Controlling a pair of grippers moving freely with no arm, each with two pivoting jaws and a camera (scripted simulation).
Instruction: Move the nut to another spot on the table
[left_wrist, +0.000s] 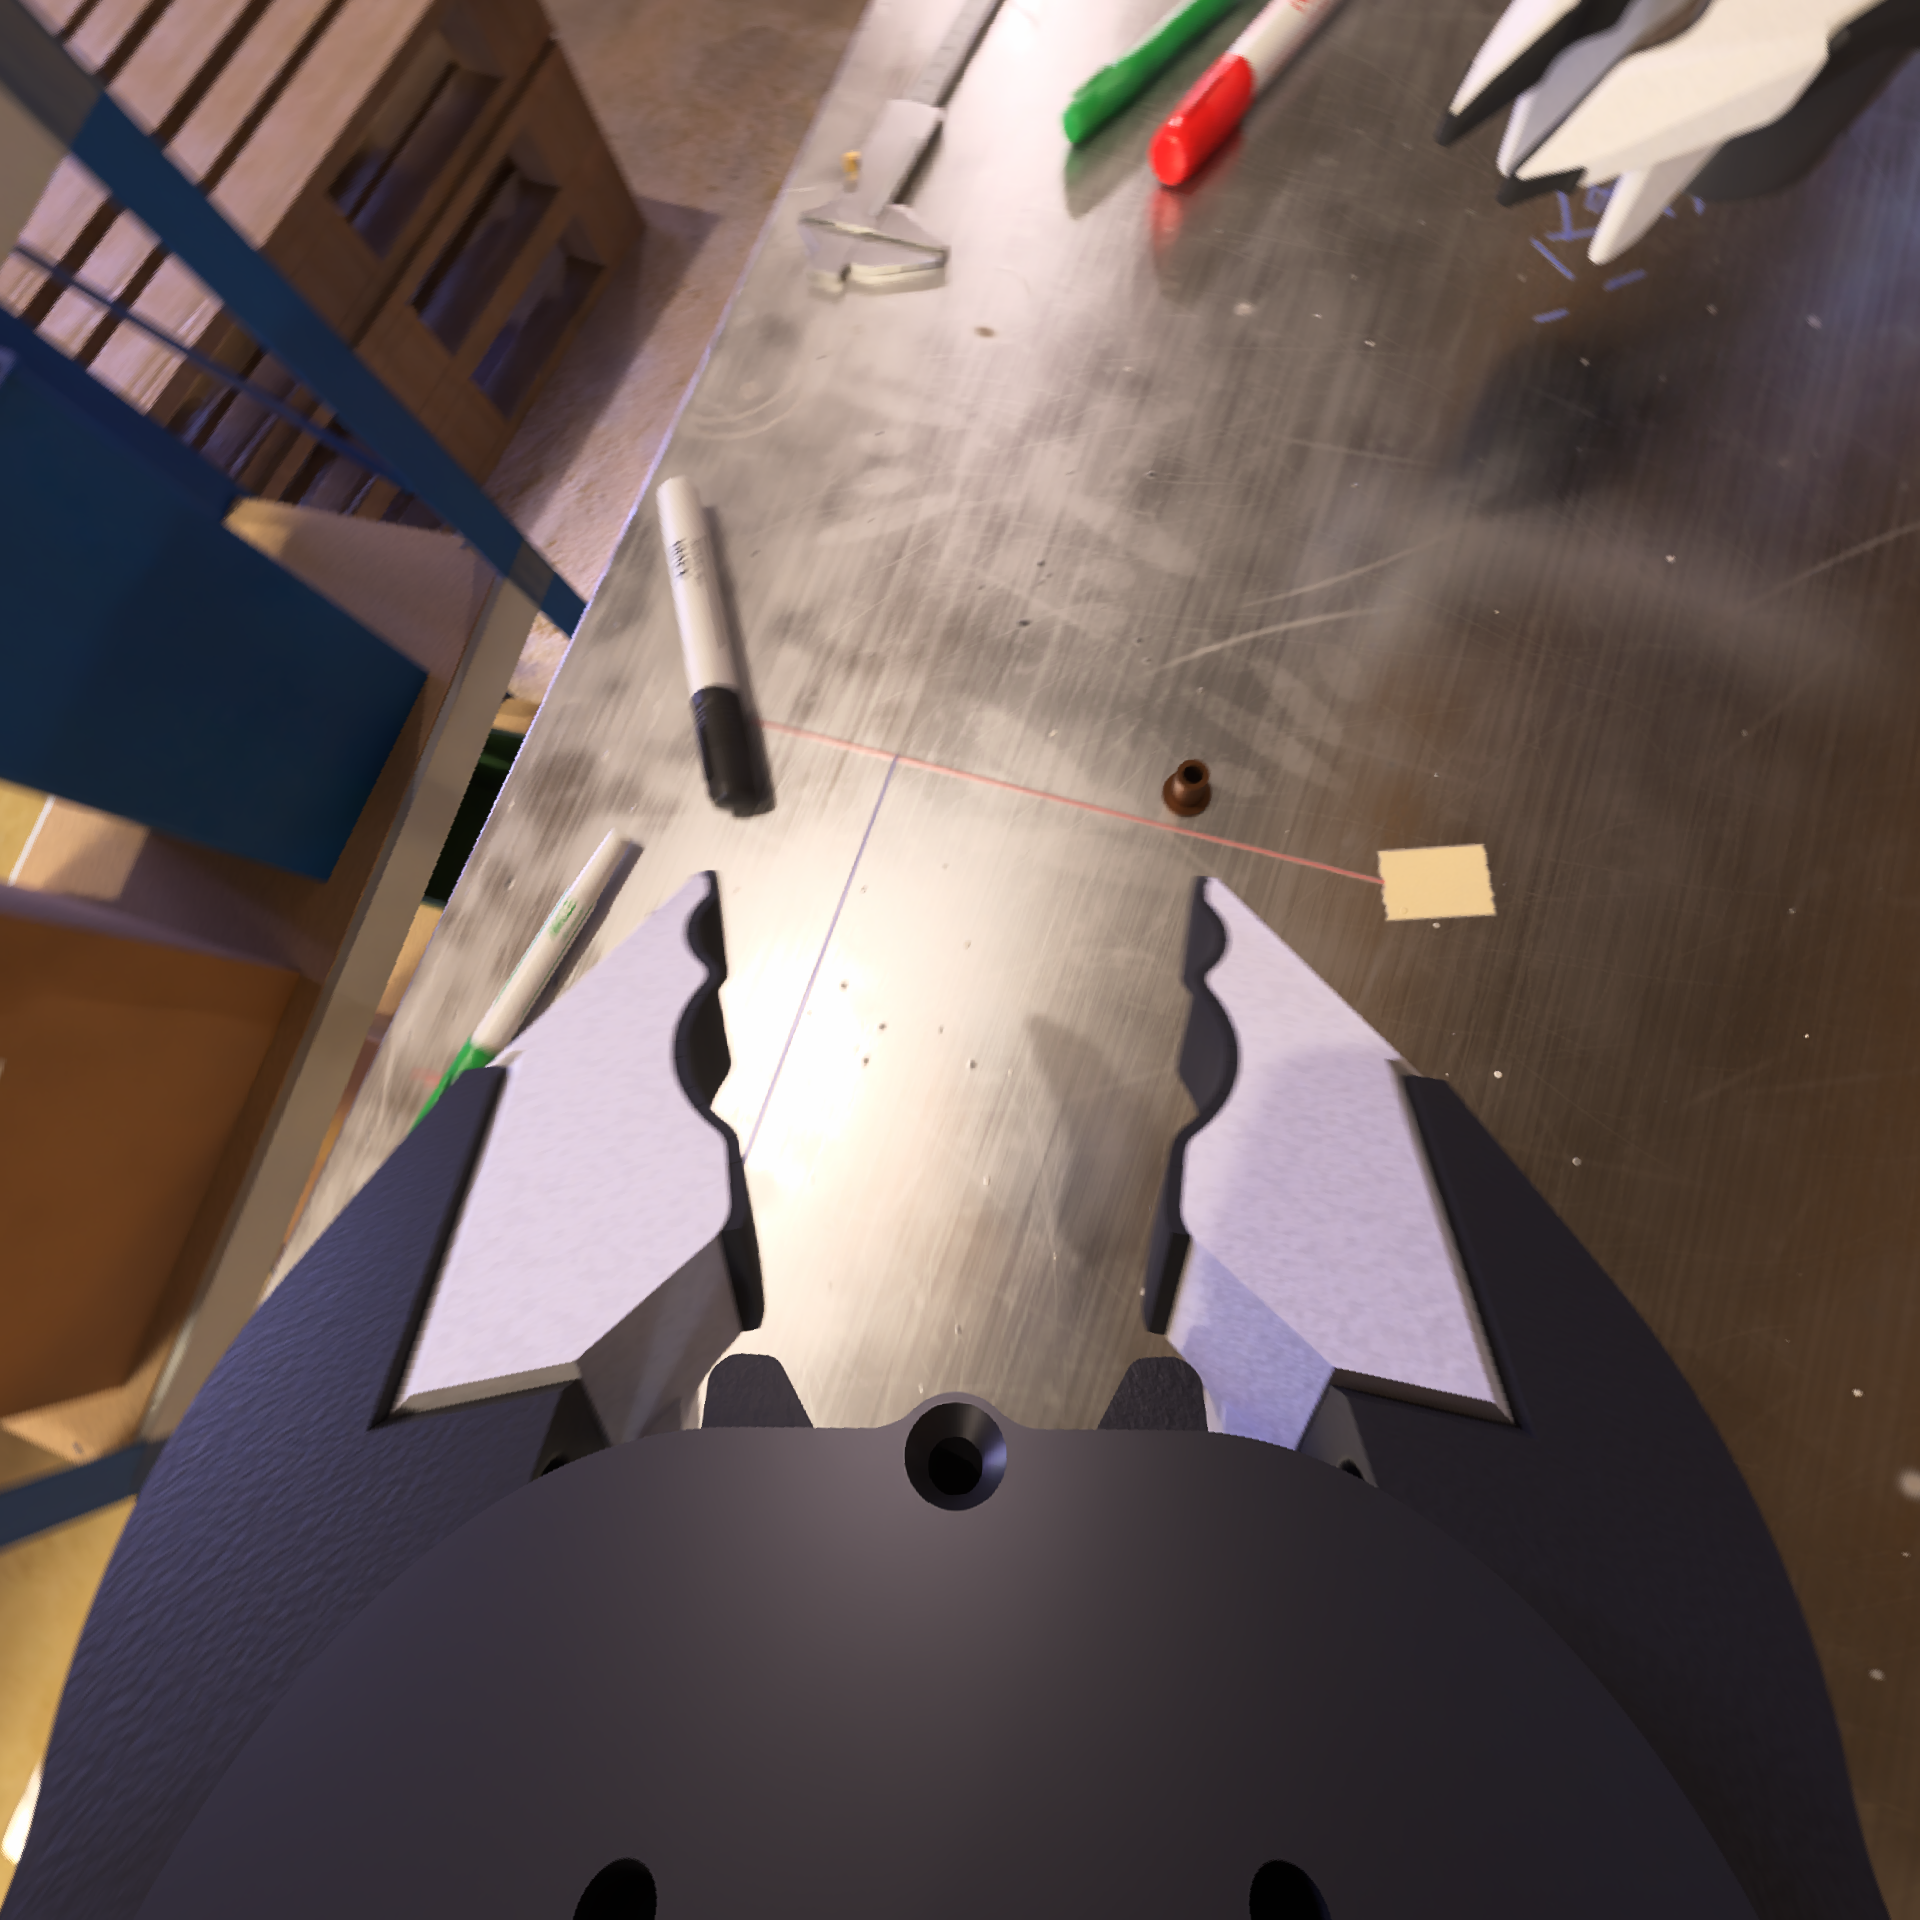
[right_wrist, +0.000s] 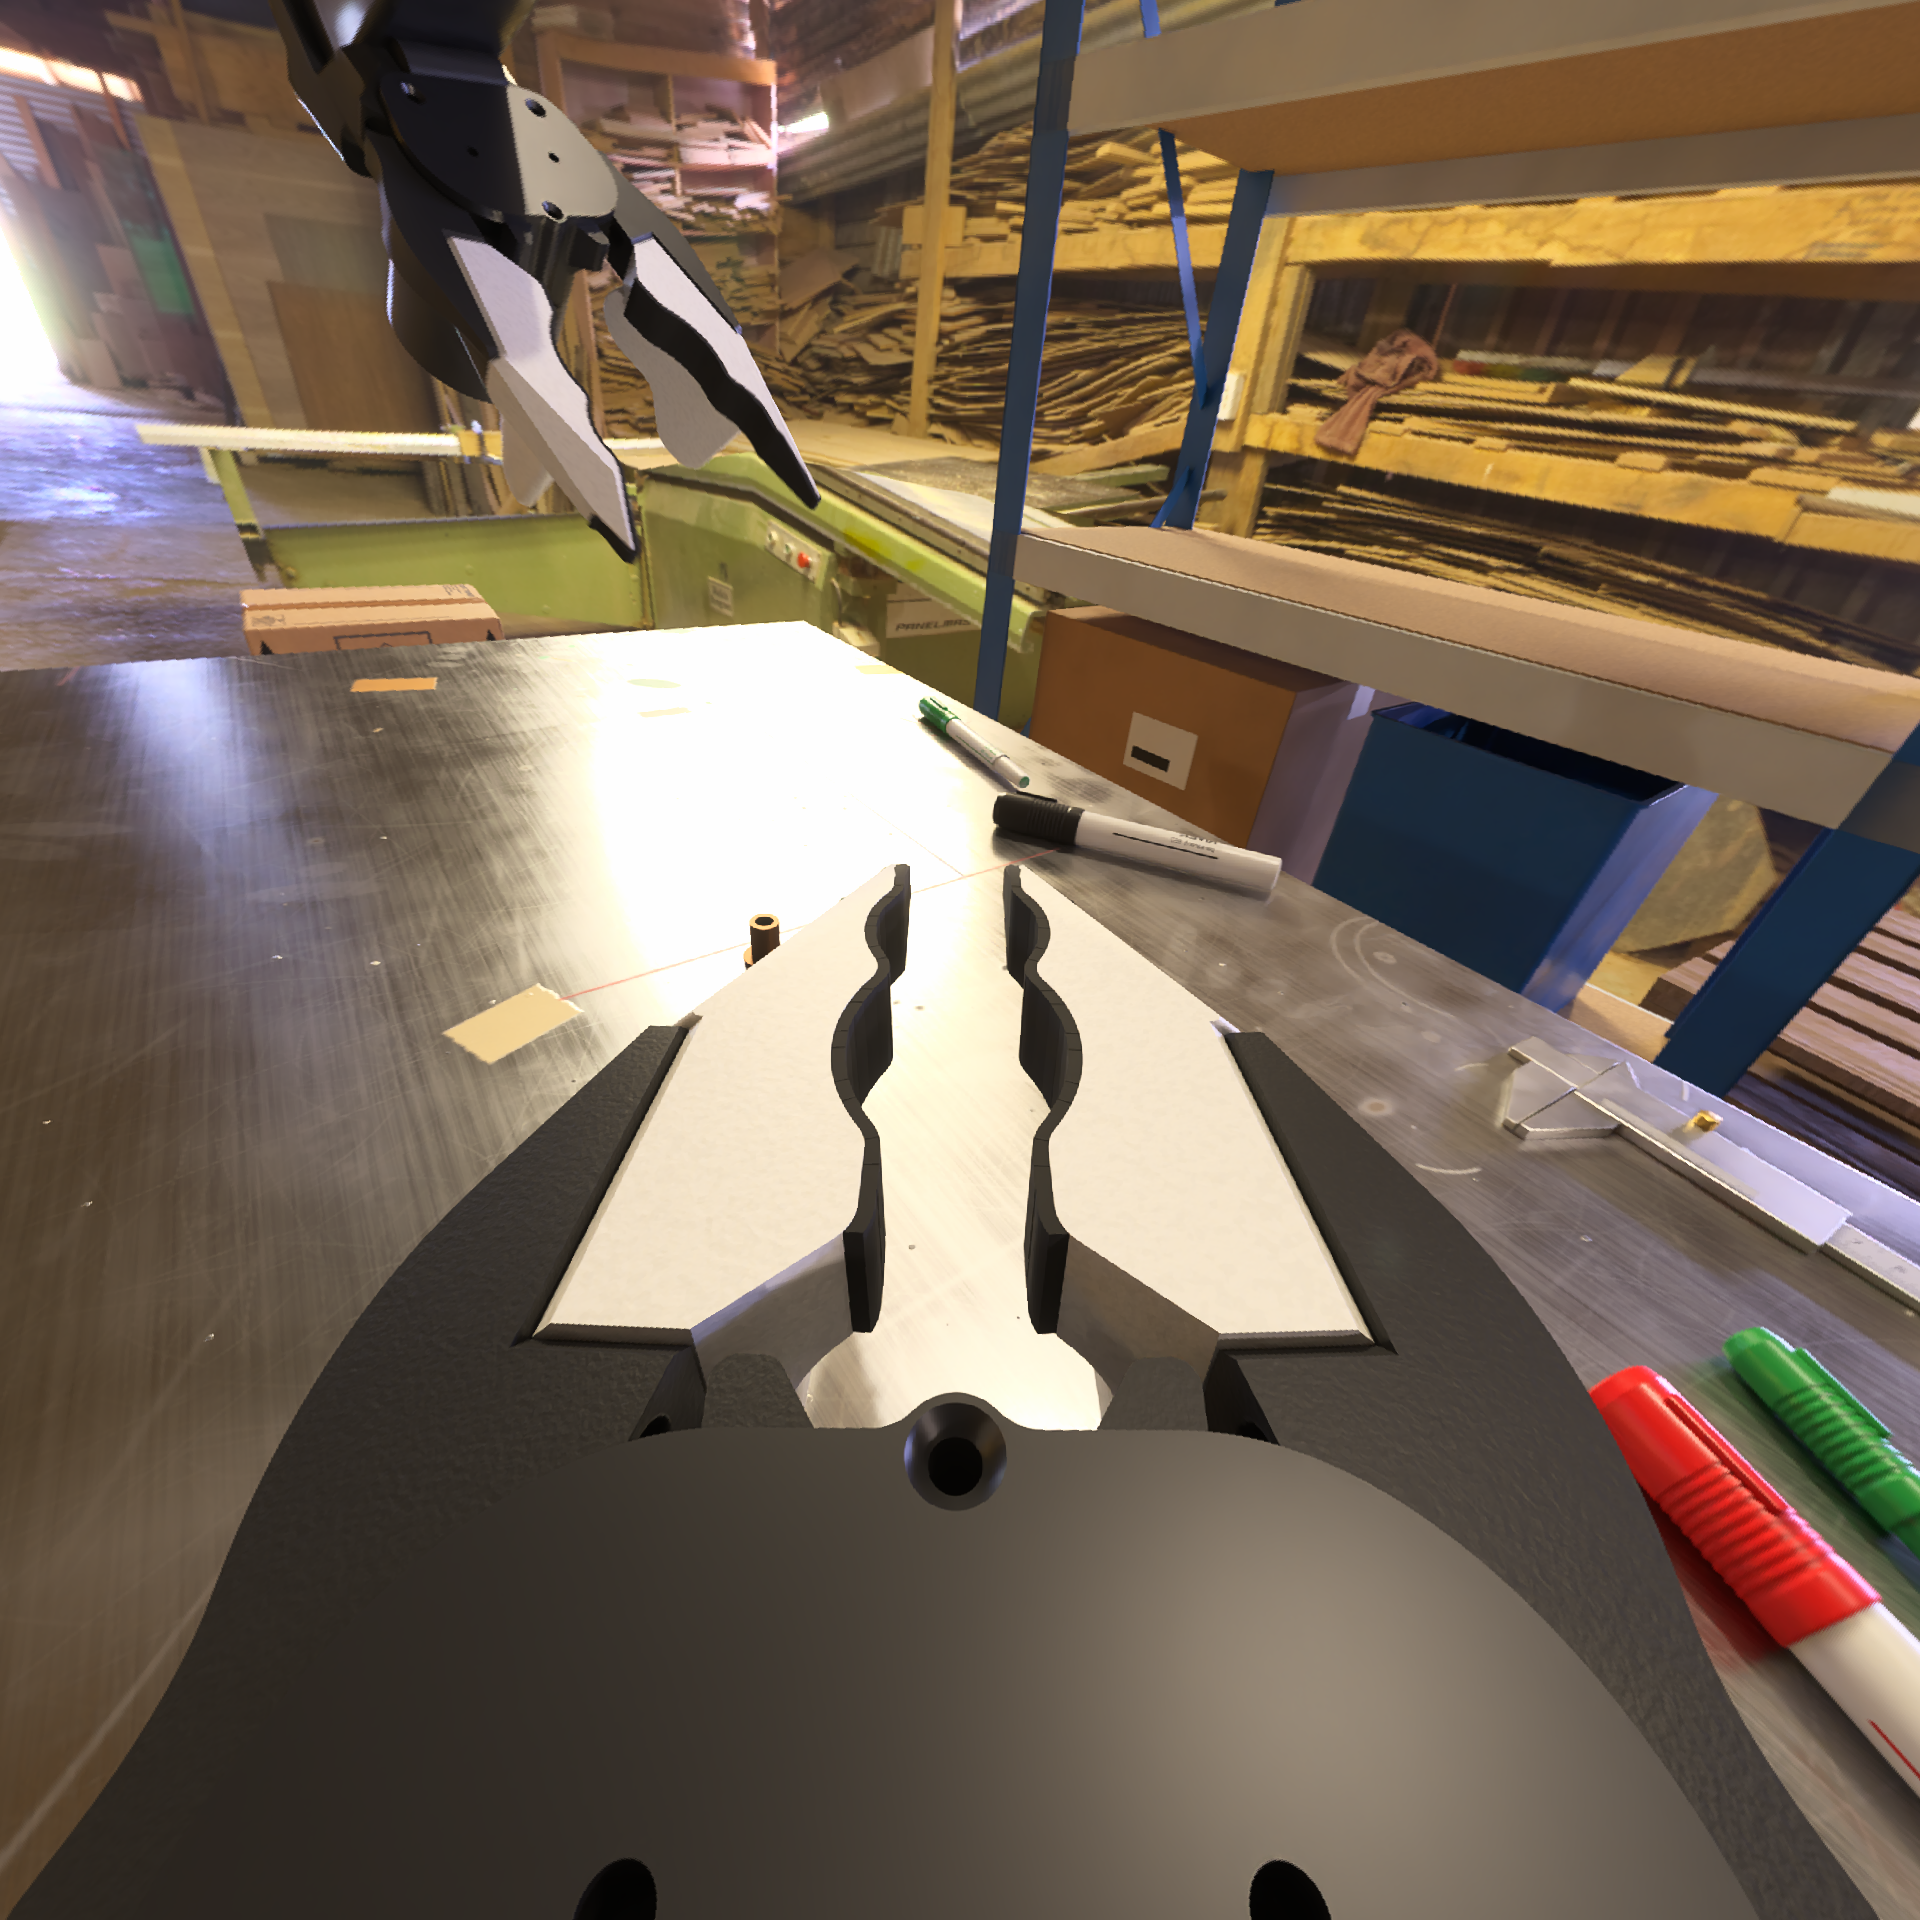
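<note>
The left claw hangs over the scratched metal table with its jaws spread wide and nothing between them. The nut — small, brown, standing upright with its hole facing up — sits on the table just ahead of the claw's right-hand finger, on a thin red line, with a tan scrap of tape near it. A black-capped marker lies near the table edge ahead of the other finger, and a thin green-capped pen lies beside that finger. Farther off are a metal caliper, a green marker and a red-capped marker. The right claw is low over the table, its jaws only narrowly apart and empty; the nut stands just outside its left-hand finger, apart from it. The left claw shows high above the table in the right wrist view.
</note>
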